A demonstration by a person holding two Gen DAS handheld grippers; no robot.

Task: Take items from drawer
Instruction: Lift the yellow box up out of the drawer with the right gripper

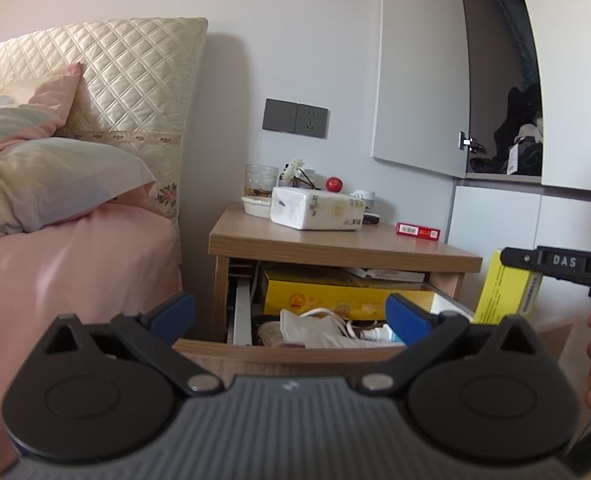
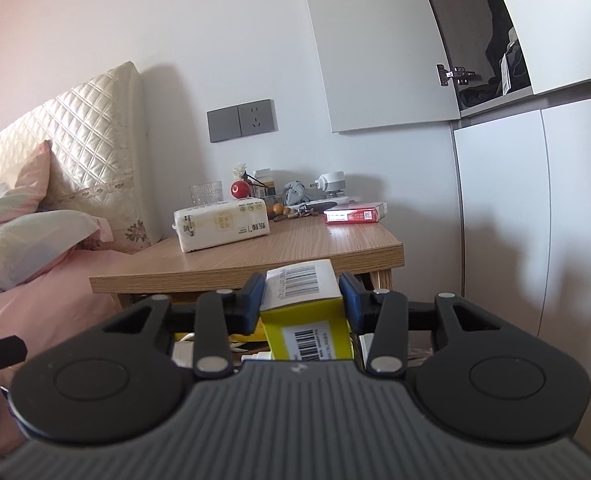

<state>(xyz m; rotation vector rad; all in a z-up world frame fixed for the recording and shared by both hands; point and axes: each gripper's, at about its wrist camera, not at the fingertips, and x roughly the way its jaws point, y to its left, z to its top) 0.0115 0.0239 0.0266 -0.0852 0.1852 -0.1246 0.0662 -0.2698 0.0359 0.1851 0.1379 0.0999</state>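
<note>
The nightstand's top drawer [image 1: 279, 350] stands pulled open. Inside lie a large yellow box [image 1: 335, 300], a white face mask [image 1: 319, 330], a white cable and a small tube. My left gripper [image 1: 291, 312] is open and empty, just in front of the drawer. My right gripper [image 2: 302, 296] is shut on a small yellow box [image 2: 307, 320] with barcodes, held in front of the nightstand's edge. That box also shows in the left wrist view [image 1: 503, 296], to the right of the drawer.
The nightstand top [image 2: 295, 248] carries a tissue pack [image 2: 223, 224], a red cigarette pack [image 2: 355, 214], a glass, a red ball and small clutter. A bed with pillows [image 1: 55, 184] lies to the left. A wardrobe with an open door [image 1: 419, 80] stands to the right.
</note>
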